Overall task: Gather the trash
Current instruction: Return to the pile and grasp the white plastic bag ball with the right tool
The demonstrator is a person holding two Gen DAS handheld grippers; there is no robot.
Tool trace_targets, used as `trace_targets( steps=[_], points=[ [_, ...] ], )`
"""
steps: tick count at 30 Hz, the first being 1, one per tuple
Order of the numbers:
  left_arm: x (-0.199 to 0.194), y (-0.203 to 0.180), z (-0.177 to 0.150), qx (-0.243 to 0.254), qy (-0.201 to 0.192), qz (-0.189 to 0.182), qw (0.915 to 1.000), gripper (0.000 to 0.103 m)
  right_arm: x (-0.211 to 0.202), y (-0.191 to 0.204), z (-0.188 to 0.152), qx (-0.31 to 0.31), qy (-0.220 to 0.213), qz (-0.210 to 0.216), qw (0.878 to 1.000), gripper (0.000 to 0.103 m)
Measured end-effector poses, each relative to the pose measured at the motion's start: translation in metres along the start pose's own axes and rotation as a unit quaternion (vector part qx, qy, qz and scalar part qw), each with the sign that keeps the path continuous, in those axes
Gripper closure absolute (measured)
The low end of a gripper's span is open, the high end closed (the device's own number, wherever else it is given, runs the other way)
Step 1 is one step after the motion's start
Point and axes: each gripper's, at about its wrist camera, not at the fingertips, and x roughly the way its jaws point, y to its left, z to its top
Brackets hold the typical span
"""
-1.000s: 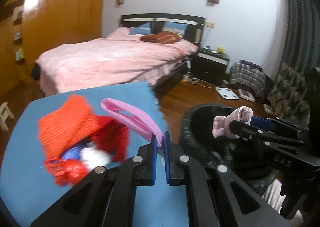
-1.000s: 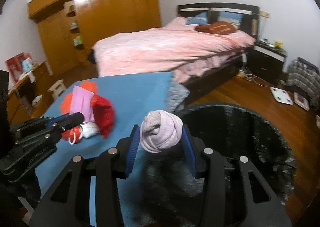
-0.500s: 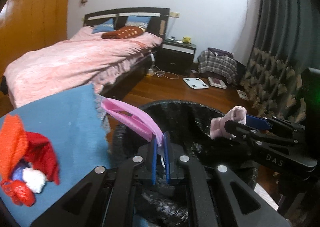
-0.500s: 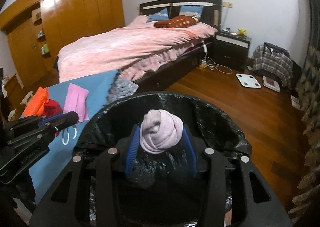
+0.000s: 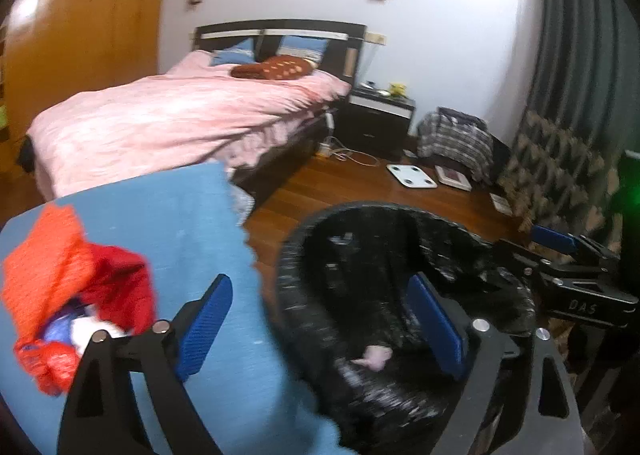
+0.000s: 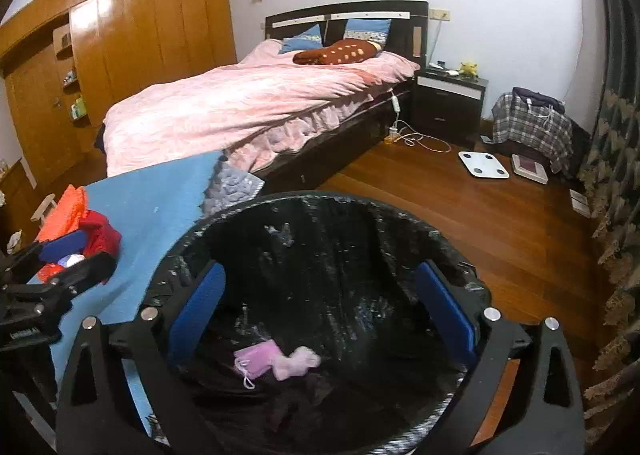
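With both tongs just opened and empty over the bin [image 6: 320, 223], the mask [image 6: 256, 361] and sock [image 6: 298, 361] lie inside; the remaining red pile [image 5: 76, 287] sits on the desk [image 5: 192, 215], left of the left tongs [image 5: 320, 319], nearer than the right tongs [image 6: 320, 307].

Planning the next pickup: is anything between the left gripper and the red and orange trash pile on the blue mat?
Nothing visible. The left gripper is open and empty, and only bare blue mat lies between it and the red and orange pile.
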Motion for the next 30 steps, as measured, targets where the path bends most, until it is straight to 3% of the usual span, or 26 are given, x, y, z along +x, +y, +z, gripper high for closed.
trace_targets(
  steps=[8, 17, 30],
  points=[
    [-0.04, 0.059, -0.011, -0.033, -0.021, 0.085, 0.9956, 0.01, 0.001, 0.053, 0.006, -0.024, -0.003, 0.049, 0.998, 0.007],
    [-0.08, 0.131, -0.035, -0.068, -0.026, 0.187, 0.9798, 0.01, 0.013, 0.132, 0.008, -0.064, 0.004, 0.118, 0.991, 0.007],
    [-0.101, 0.194, -0.075, -0.102, -0.013, 0.247, 0.9636, 0.01, 0.041, 0.228, -0.003, -0.124, 0.023, 0.19, 0.974, 0.008]
  ],
)
